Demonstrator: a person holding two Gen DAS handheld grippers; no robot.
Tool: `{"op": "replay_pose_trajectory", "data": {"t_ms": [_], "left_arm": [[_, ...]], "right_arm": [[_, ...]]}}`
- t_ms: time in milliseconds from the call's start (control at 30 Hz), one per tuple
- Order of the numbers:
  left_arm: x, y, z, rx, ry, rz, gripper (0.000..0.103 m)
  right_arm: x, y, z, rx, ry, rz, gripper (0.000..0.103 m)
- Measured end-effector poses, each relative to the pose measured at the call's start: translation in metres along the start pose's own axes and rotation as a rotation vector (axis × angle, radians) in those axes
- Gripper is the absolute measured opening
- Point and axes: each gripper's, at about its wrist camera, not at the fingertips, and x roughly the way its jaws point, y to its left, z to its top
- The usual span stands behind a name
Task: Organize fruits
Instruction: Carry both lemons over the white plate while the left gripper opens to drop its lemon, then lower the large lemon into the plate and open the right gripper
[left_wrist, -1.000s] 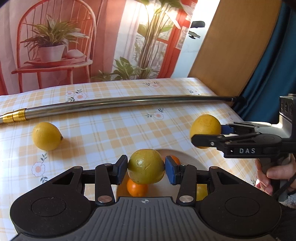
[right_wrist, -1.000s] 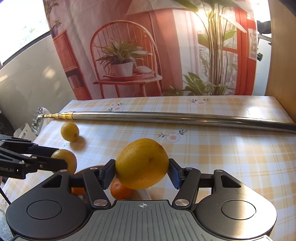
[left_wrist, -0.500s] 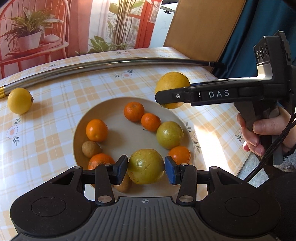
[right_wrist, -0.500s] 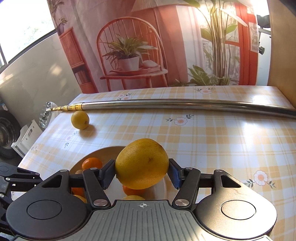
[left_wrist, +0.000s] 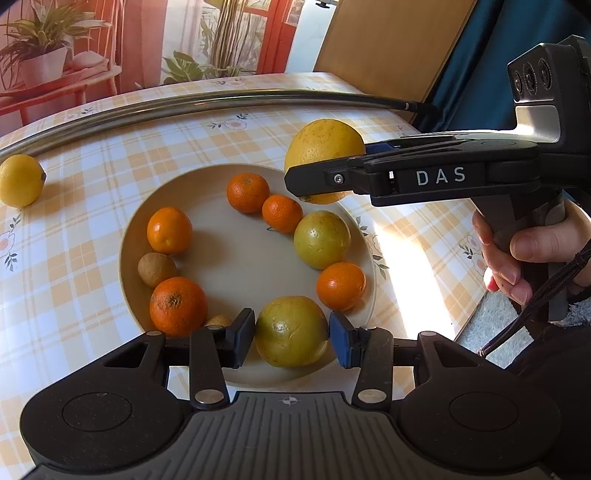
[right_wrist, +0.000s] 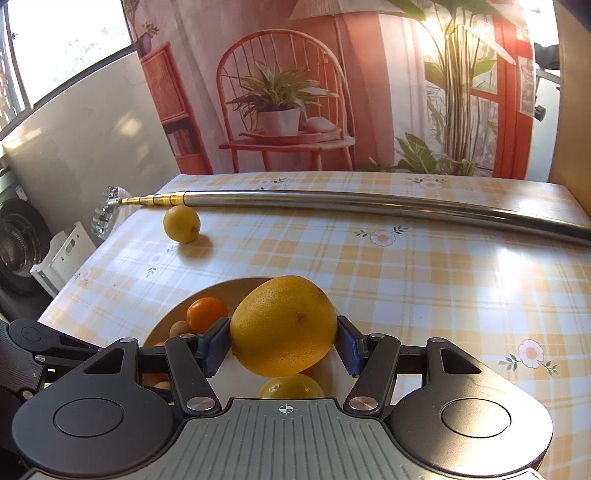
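yellow-green citrus (left_wrist: 291, 331) in left gripper (left_wrist: 291, 341), plate (left_wrist: 240, 266) (mostly hidden, maybe, from right wrist)

A glossy, wipe-clean checked tablecloth (left_wrist: 92, 229) is seen, with sunlight mirrored on its smooth surface. A polished metal pole (right_wrist: 369, 205) is laid across it, finished in brass-coloured segments at one end. The plate (left_wrist: 240, 266) is shown as smooth and matt, in a pale beige glaze. The yellow-green fruit (left_wrist: 291, 332) is marked by a waxy, slightly blotched skin, while the large yellow fruit (right_wrist: 282, 325) is covered in a finely pitted, dimpled rind. The tangerines (left_wrist: 177, 306) are given a soft sheen. Matt black plastic is used for both gripper bodies, with ribbed grey panels and blue rubbery pads (left_wrist: 338, 343).
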Motion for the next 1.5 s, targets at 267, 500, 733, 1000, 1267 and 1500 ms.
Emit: {"op": "replay_pose_trajectory", "data": {"t_ms": [267,500,733,1000,1267,1500], "left_arm": [[-0.005,0.004,0.0,-0.033,-0.025,-0.023,0.055],[-0.008,0.008,-0.001,-0.06,-0.039,-0.026,0.056],[-0.026,0.017,0.001,-0.089,-0.113,-0.01,0.056],[-0.061,0.048,-0.001,-0.192,-0.209,0.063,0.06],[-0.083,0.077,-0.007,-0.333,-0.29,0.149,0.064],[-0.083,0.083,-0.011,-0.381,-0.295,0.246,0.065]], "right_arm": [[0.008,0.002,0.001,-0.017,0.023,0.016,0.056],[0.029,0.014,0.007,-0.105,0.08,0.063,0.056],[0.047,0.028,0.011,-0.16,0.121,0.075,0.056],[0.048,0.03,0.008,-0.124,0.143,0.1,0.056],[0.051,0.047,0.0,-0.197,0.173,0.101,0.056],[0.055,0.06,-0.016,-0.254,0.221,0.092,0.056]]}}
